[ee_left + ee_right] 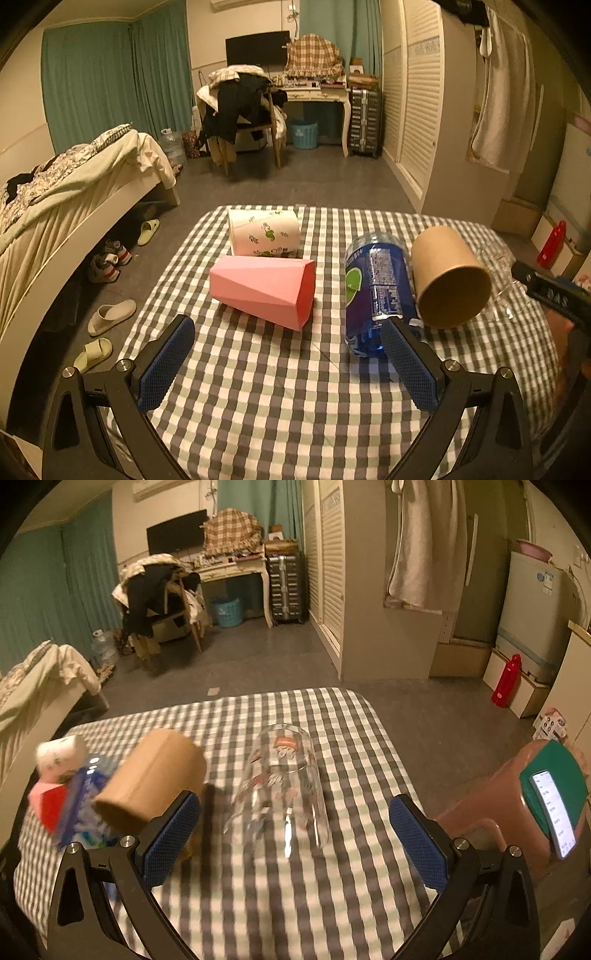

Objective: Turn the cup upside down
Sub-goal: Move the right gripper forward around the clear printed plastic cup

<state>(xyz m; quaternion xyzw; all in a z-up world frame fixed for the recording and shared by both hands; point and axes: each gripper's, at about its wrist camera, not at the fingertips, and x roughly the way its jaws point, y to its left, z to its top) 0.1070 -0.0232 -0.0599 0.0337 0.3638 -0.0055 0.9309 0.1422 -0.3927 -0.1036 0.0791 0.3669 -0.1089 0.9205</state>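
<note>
**Both grippers wide apart, five cups on their sides**

Your right gripper hangs with fingers spread and empty, framing the clear glass cup lying on the checked tablecloth; your left gripper is just as wide, aimed between the pink cup and the blue cup. To do this well, I'd judge you should close across the glass's mid-body, lift, then rotate until the mouth faces down. Glass looks slippery, so squeeze squarely. Just left lies the brown paper cup, touching your finger's line; the floral cup sits near the far edge. Open cloth lies toward you
</note>
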